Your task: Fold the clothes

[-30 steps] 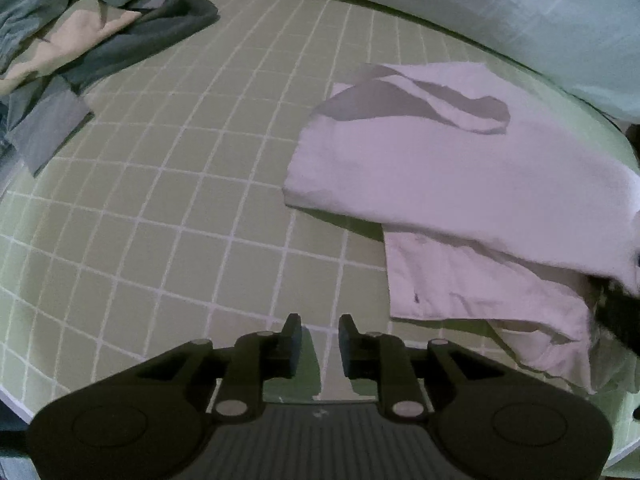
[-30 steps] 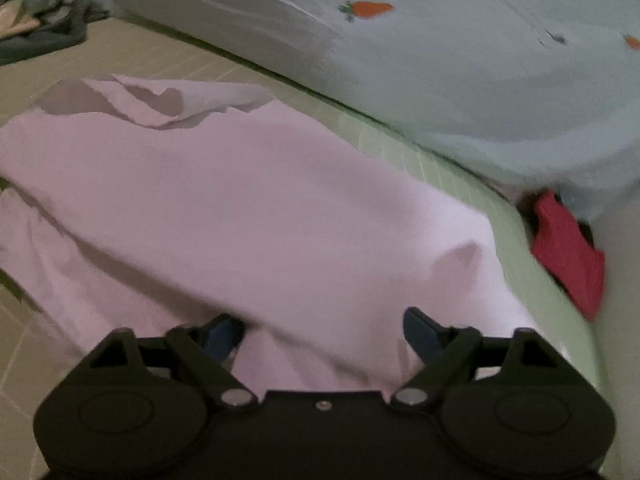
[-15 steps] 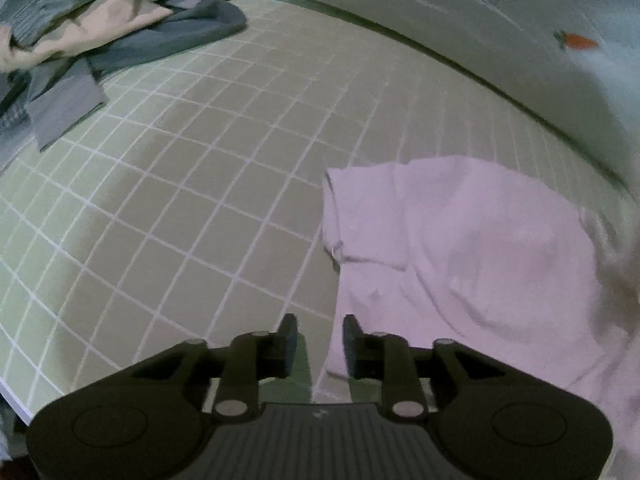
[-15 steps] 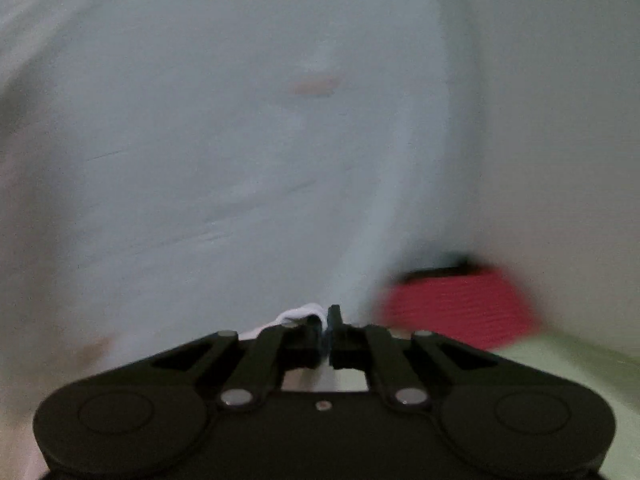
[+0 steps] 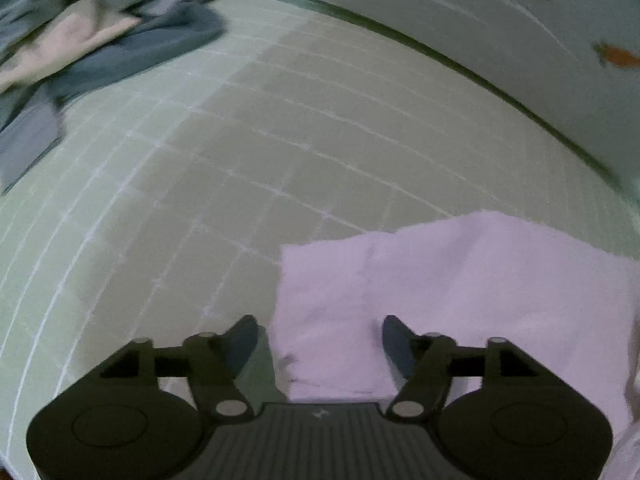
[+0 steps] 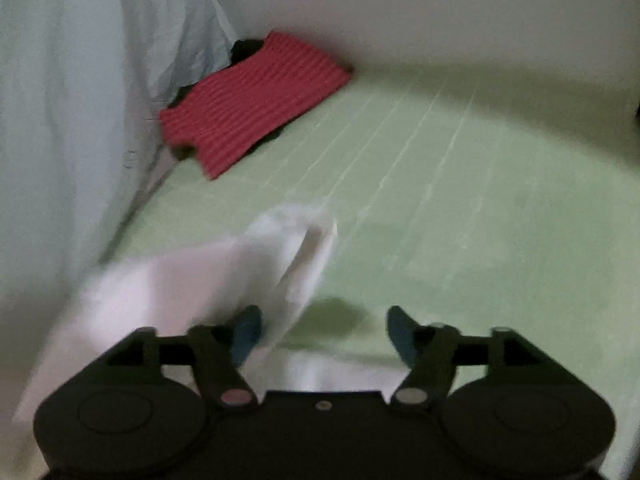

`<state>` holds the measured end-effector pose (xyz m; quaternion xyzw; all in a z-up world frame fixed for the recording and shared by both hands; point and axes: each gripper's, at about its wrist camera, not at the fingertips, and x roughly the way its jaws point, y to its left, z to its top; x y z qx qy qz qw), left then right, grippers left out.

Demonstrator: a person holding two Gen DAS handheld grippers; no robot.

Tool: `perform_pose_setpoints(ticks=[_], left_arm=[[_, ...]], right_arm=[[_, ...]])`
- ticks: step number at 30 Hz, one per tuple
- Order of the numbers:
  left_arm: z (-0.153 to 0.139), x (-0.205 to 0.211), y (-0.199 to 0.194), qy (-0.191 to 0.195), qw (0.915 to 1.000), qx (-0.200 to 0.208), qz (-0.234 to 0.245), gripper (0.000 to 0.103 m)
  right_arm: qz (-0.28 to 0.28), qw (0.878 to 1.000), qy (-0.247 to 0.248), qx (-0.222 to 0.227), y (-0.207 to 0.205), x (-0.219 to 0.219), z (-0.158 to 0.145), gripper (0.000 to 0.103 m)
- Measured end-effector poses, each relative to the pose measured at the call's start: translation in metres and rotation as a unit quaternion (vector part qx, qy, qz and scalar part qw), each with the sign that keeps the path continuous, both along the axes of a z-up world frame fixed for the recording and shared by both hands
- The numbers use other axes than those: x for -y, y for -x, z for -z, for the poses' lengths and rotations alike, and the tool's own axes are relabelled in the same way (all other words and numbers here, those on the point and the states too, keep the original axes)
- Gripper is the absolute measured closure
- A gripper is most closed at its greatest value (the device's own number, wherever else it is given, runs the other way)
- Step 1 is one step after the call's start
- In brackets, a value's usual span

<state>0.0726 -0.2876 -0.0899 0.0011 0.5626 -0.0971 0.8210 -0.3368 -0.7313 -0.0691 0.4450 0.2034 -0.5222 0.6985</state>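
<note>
Garment point(image 5: 460, 300) lies on mat point(image 5: 280, 140) at near right w/ its edge btwn left gripper point(image 5: 318, 344) fingers, heap of clothes point(image 5: 100, 48) far left on mat, bedding point(image 5: 480, 20) along back, folded knit point(image 6: 252, 104) against bedding beyond right gripper point(image 6: 324, 336).

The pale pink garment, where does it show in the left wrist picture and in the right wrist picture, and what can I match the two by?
Left wrist: the pale pink garment fills the lower right, lying flat on the mat, its left edge between the open fingers.
Right wrist: it sits lower left, blurred, a loose fold by the left finger.
Shared landmark: the green gridded mat under it.
</note>
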Motion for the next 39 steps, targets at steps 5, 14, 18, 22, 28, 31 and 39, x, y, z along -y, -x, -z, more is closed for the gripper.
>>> perform_pose_setpoints(ticks=[5,14,18,22,28,31,39], left_arm=[[0.008,0.008,-0.001,-0.011,0.9999,0.002,0.008,0.029],[0.004,0.016,-0.010,-0.021,0.9990,0.037,0.015,0.073],[0.003,0.023,-0.027,-0.024,0.9978,0.055,0.027,0.080],[0.003,0.014,-0.070,-0.008,0.9970,0.073,0.025,0.082],[-0.018,0.006,-0.123,-0.004,0.9927,0.120,0.005,0.082],[-0.022,0.003,-0.126,-0.001,0.9936,0.113,0.001,0.078],[-0.034,-0.009,-0.117,0.009,0.9921,0.125,0.011,0.036]], right_arm=[[-0.054,0.997,-0.036,0.040,-0.032,0.001,0.021,0.025],[-0.144,0.989,-0.024,-0.033,-0.121,0.003,0.031,0.027],[-0.163,0.985,-0.014,-0.047,-0.164,0.015,0.034,0.027],[-0.177,0.984,-0.016,-0.028,-0.199,0.035,0.037,0.027],[-0.205,0.979,-0.004,-0.022,-0.219,0.042,0.014,0.032],[-0.217,0.974,0.039,-0.050,-0.213,0.030,-0.007,0.031],[-0.209,0.947,0.201,-0.141,-0.214,-0.015,-0.052,0.010]])
